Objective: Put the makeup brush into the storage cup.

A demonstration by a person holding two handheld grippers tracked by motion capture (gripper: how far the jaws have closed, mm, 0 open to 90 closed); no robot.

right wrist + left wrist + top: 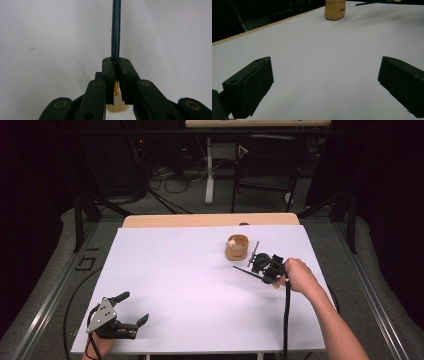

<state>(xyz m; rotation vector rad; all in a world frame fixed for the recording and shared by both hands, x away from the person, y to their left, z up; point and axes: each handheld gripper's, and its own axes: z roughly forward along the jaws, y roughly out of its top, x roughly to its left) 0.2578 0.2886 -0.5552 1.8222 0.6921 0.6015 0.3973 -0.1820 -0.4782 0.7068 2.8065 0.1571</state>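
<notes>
left gripper (132, 307) jaws wide apart, held nothing, low at near-left of white table (175, 285) | right gripper (255, 265) clamped on dark-handled brush (115, 30), just beside wooden cup (237, 247)

In the left gripper view, the top edge cuts off the tan wooden cup (334, 10). In the high view, the pale object inside it (233, 241) is too small to identify. In the right gripper view, the jaws hide the brush's (116, 30) ferrule.
</notes>
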